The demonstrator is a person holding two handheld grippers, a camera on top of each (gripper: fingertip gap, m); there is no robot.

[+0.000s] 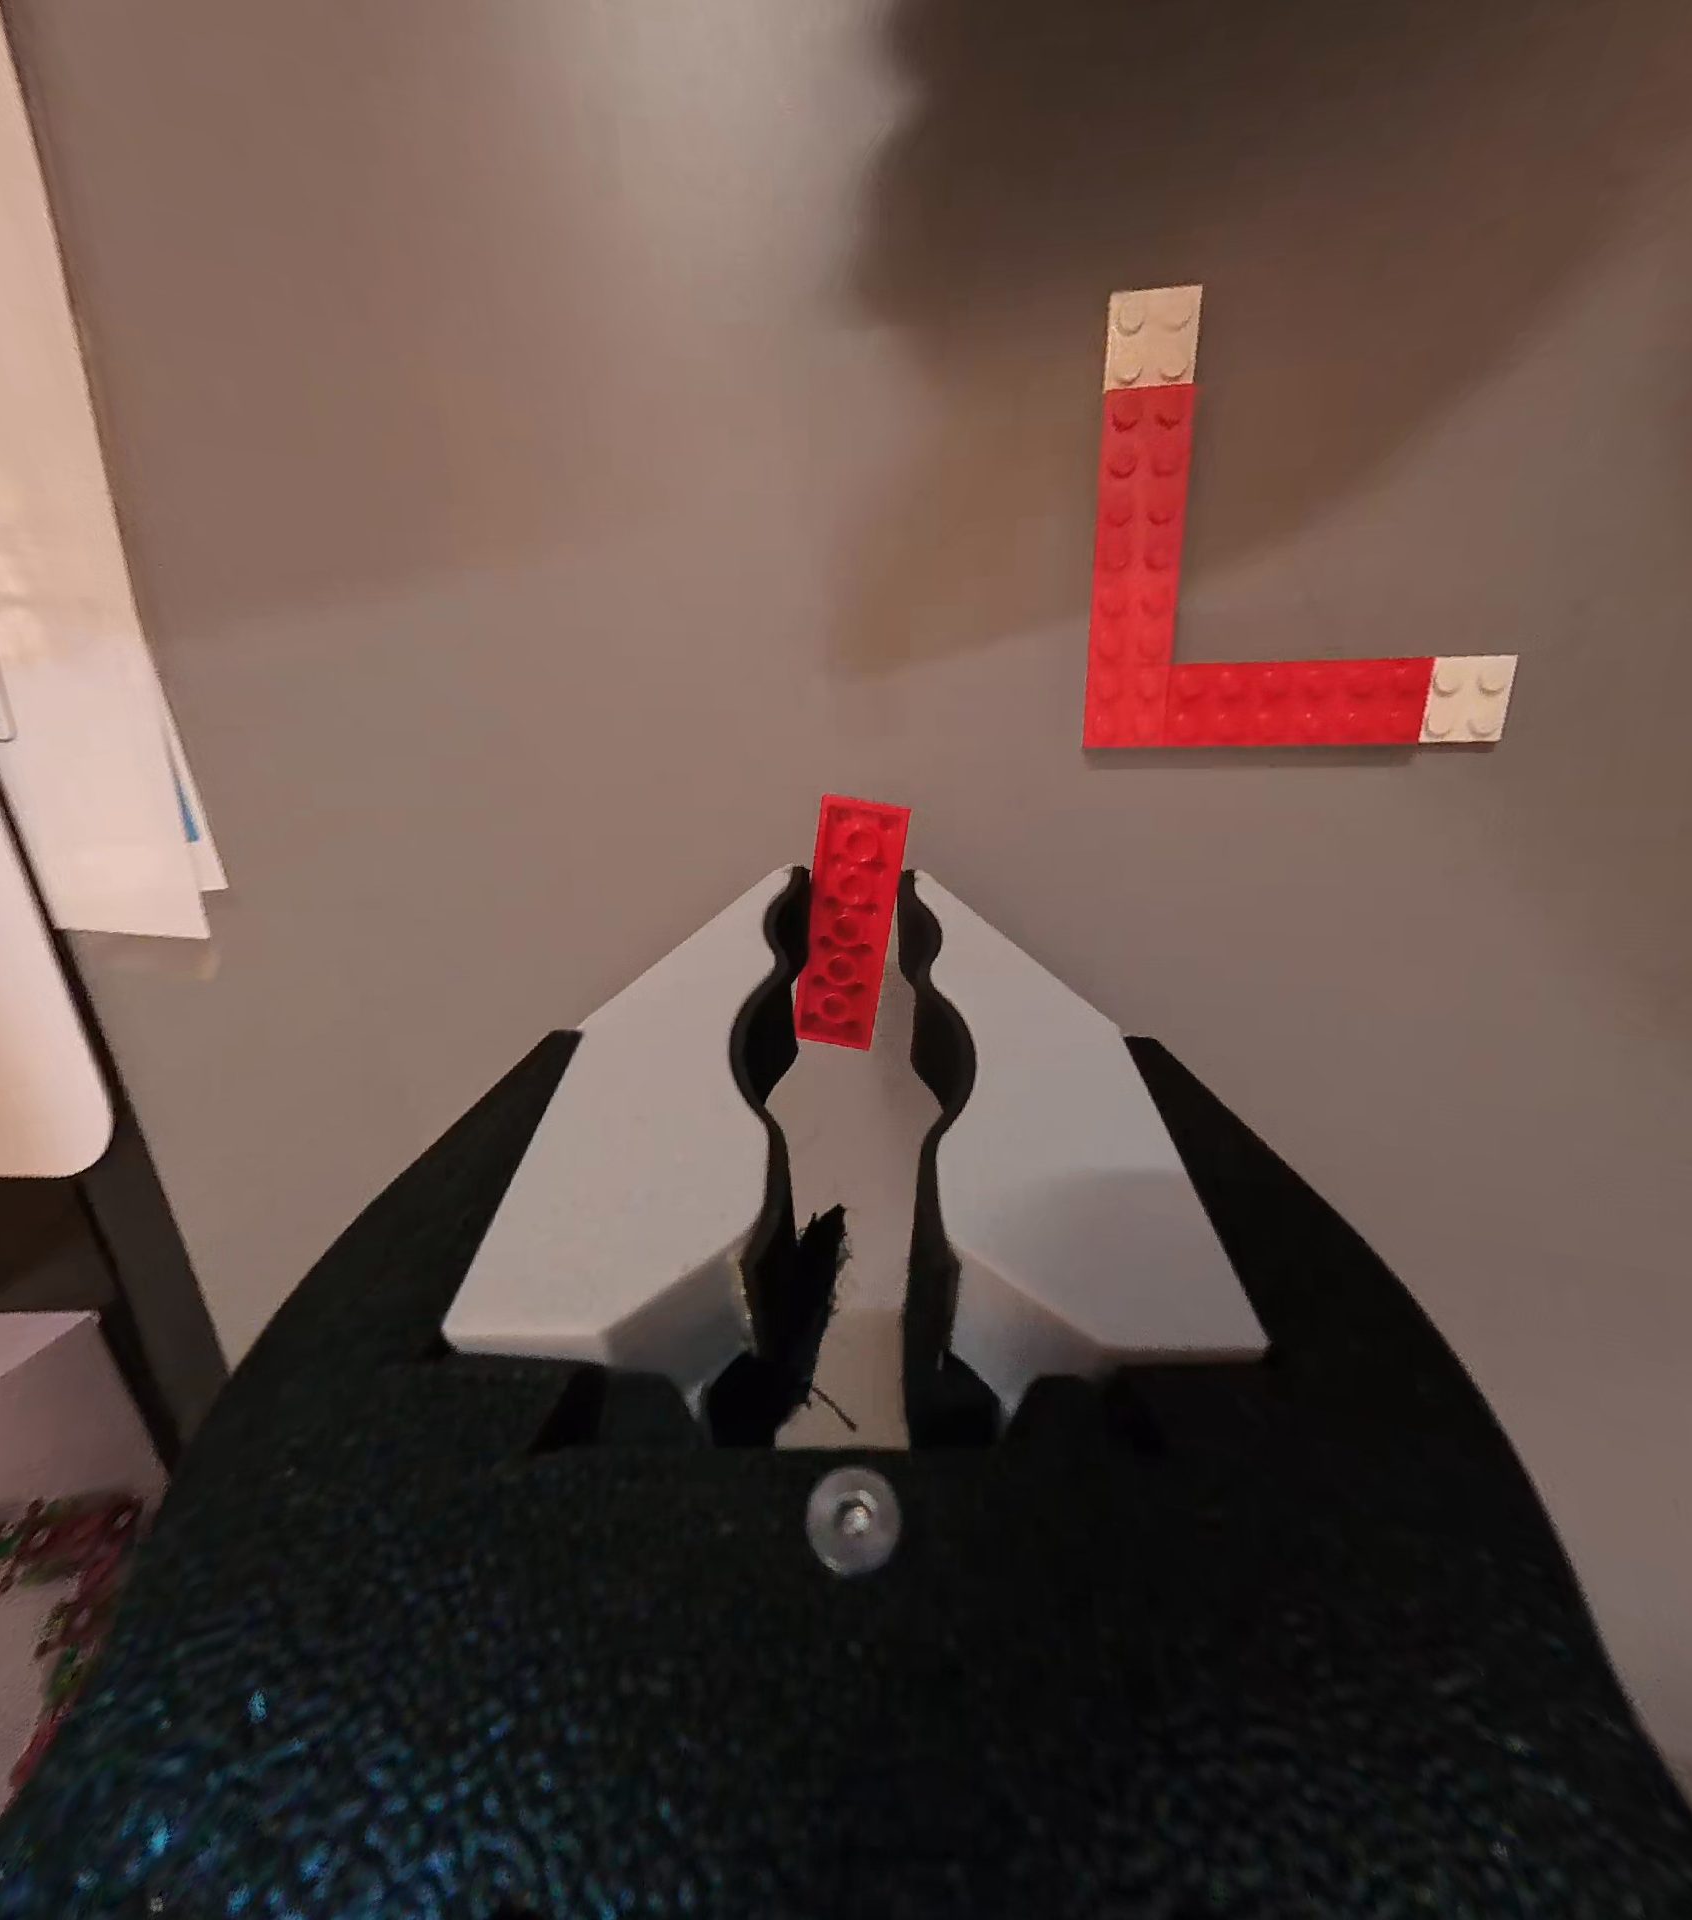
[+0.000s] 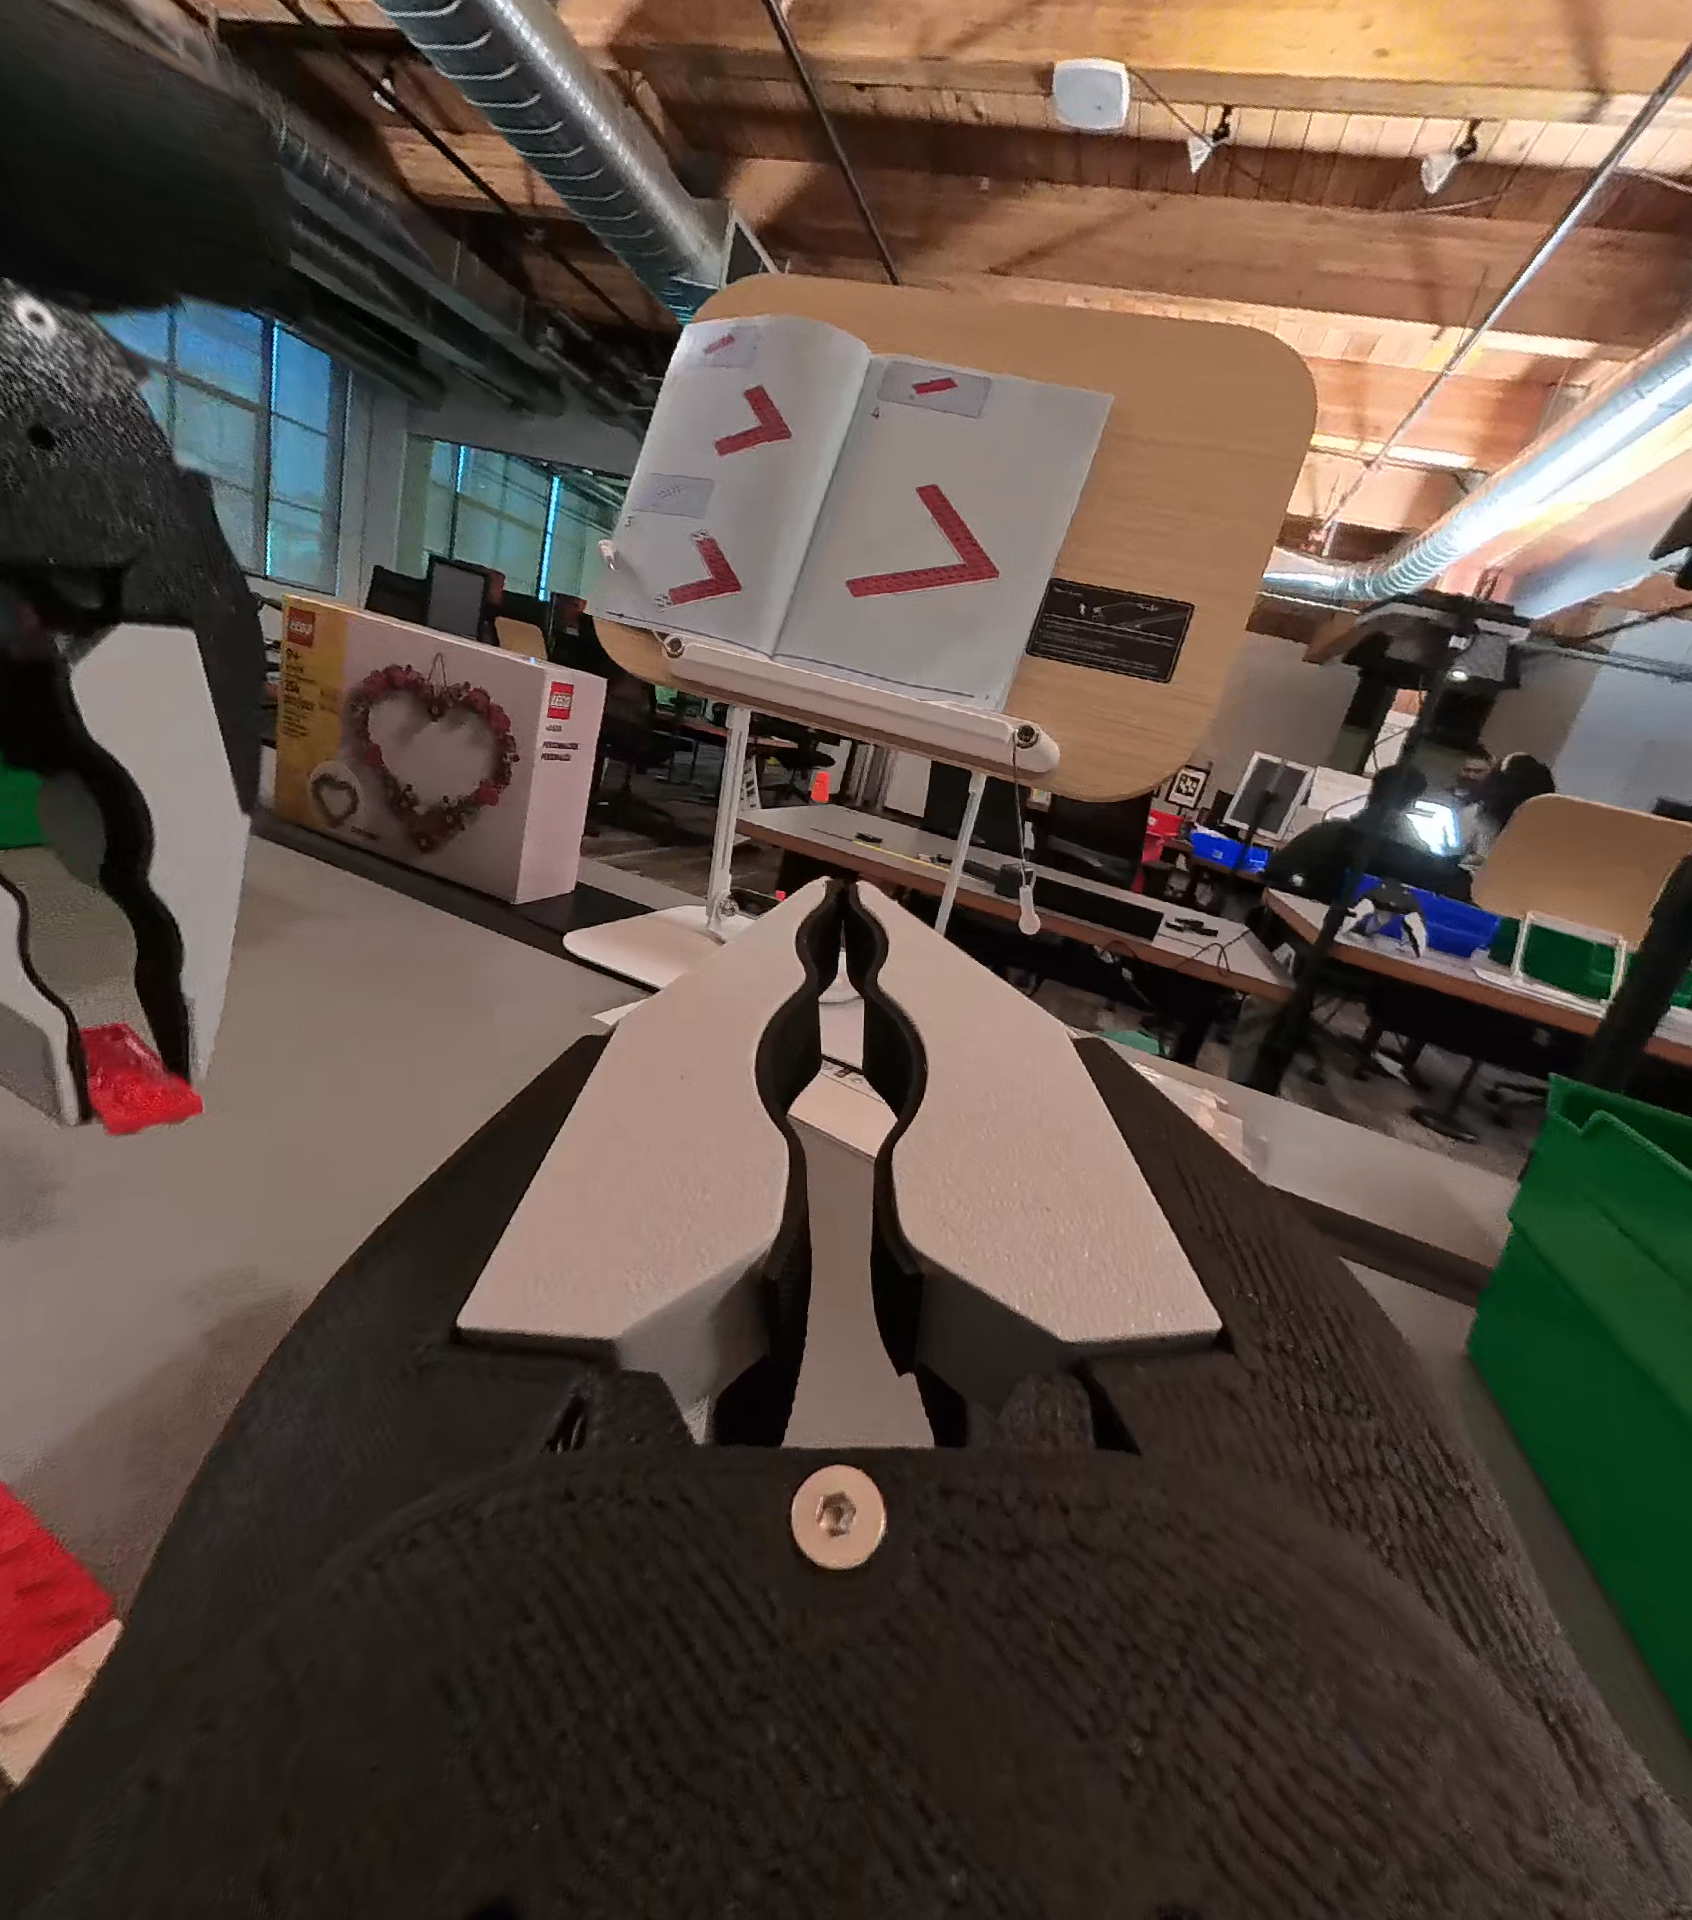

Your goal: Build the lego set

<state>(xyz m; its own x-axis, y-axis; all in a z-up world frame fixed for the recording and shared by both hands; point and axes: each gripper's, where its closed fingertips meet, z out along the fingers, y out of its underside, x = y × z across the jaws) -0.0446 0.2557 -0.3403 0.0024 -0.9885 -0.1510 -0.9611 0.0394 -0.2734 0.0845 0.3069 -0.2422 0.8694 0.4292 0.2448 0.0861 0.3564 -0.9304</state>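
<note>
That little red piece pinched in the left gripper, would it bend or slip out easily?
The red plate looks like thin hard plastic, so probably stiff and very light. The left gripper holds only its narrow edges and it sits tilted, so it may twist or slip if bumped. Its underside faces the camera.

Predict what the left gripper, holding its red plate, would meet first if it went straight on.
Probably the bare grey table: the left gripper points down at it, with the red L-shaped assembly off to its right. Depth is unclear.

Three red plates (image 1: 850, 920), two tan plates (image 1: 1154, 338)
</note>
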